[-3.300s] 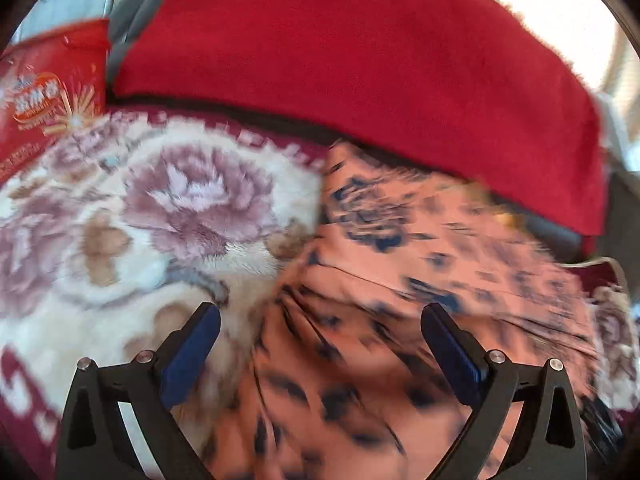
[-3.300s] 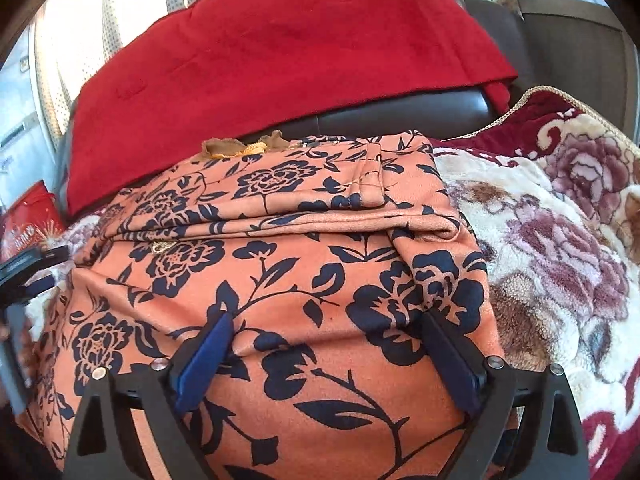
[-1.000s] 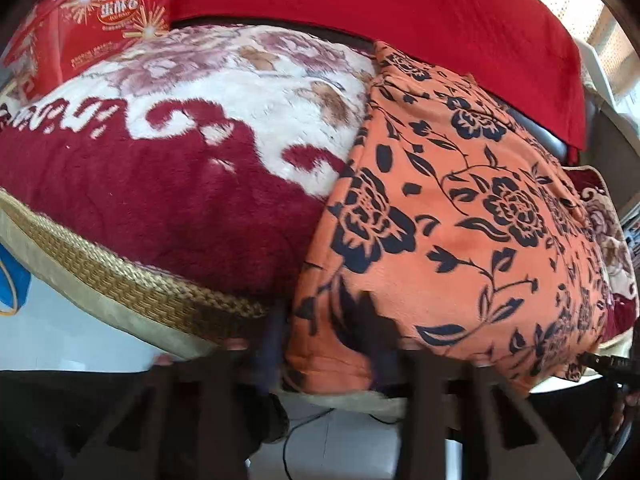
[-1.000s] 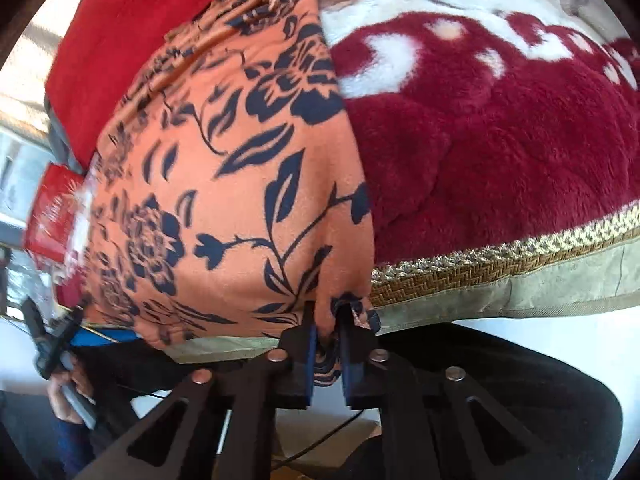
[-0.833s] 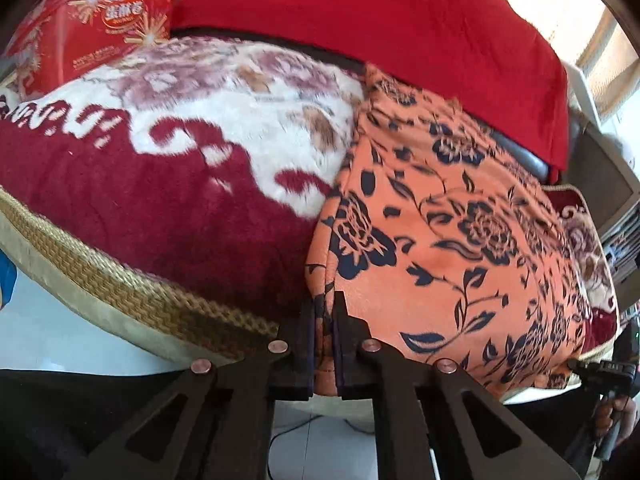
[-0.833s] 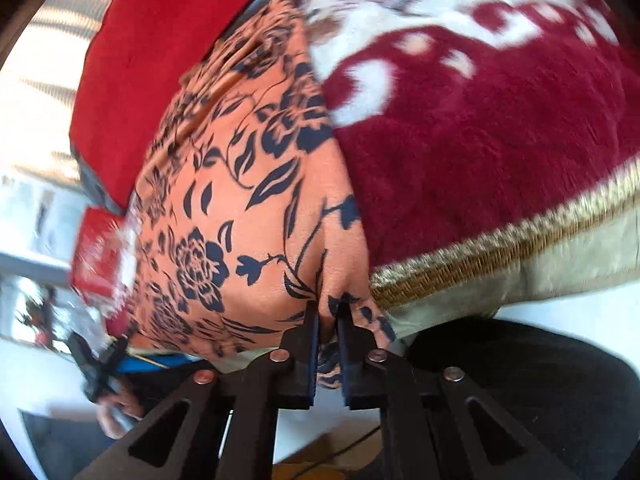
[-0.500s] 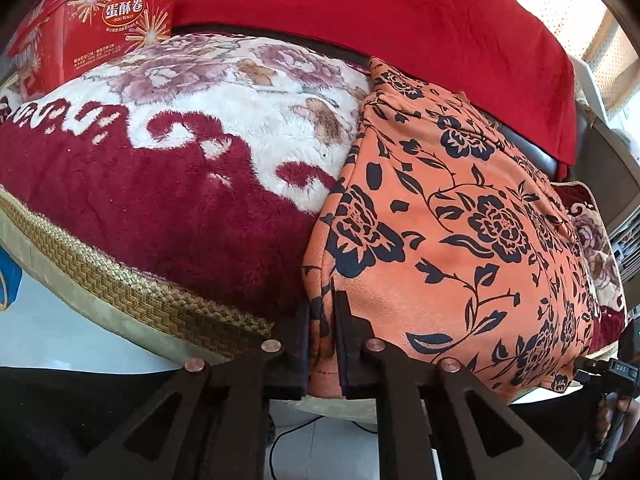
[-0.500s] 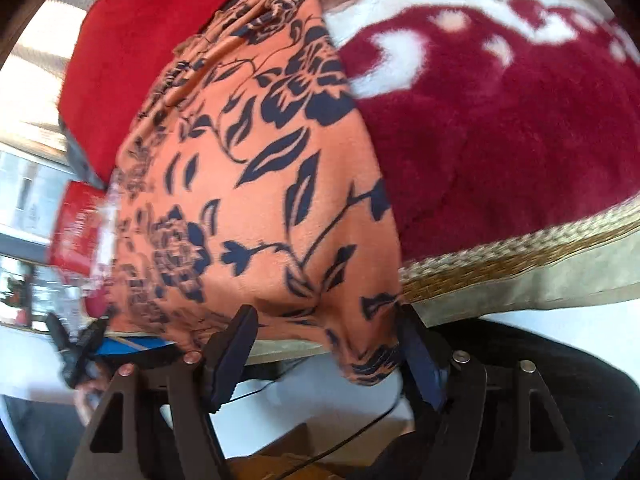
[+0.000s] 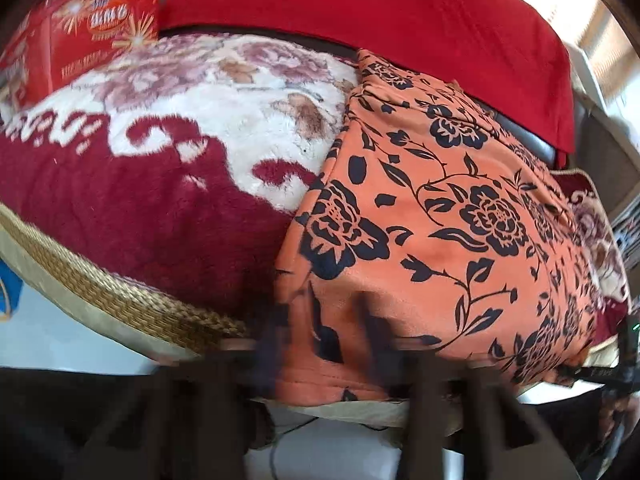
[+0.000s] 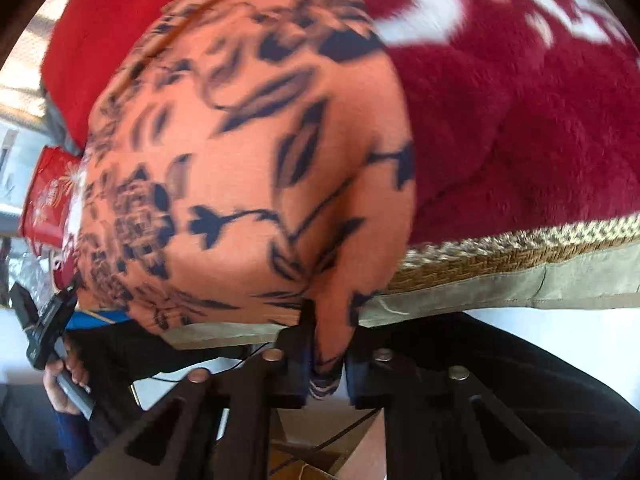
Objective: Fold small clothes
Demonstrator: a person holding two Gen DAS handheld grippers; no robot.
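Pinching the near right corner of the orange black-flowered cloth garment (image 10: 248, 168): my right gripper (image 10: 326, 364), jaws just closed, hem clamped between its fingers. My left gripper (image 9: 324, 344), blurred, fingers together on the near left hem. Garment spreads ahead of both fingers over the plush red-and-cream floral blanket (image 9: 140, 208).

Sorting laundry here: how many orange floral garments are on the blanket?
1. The orange garment lies on the blanket, its near edge hanging over the front; the red cloth is behind it. More could be hidden underneath.
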